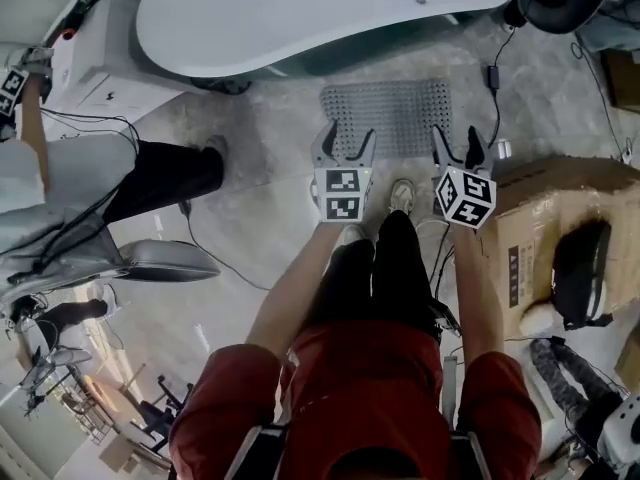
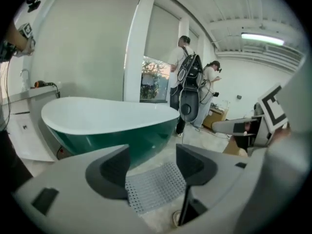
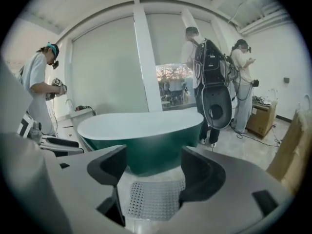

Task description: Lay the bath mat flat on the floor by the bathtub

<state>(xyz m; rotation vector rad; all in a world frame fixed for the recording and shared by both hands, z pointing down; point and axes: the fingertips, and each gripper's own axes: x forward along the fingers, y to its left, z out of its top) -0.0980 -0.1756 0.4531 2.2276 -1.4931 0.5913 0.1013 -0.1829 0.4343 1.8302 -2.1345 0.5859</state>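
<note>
The left gripper (image 1: 346,140) and right gripper (image 1: 455,140) are held with jaws apart and empty, over the near edge of the mat (image 1: 388,116). The mat is seen spread flat on the floor (image 1: 270,168), just beside the tub (image 1: 320,13). Laying is judged done; only withdrawal is called for.

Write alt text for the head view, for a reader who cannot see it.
A grey bath mat lies flat on the floor beside a white bathtub. The person holds the left tool and right tool open and empty by its near edge.
</note>
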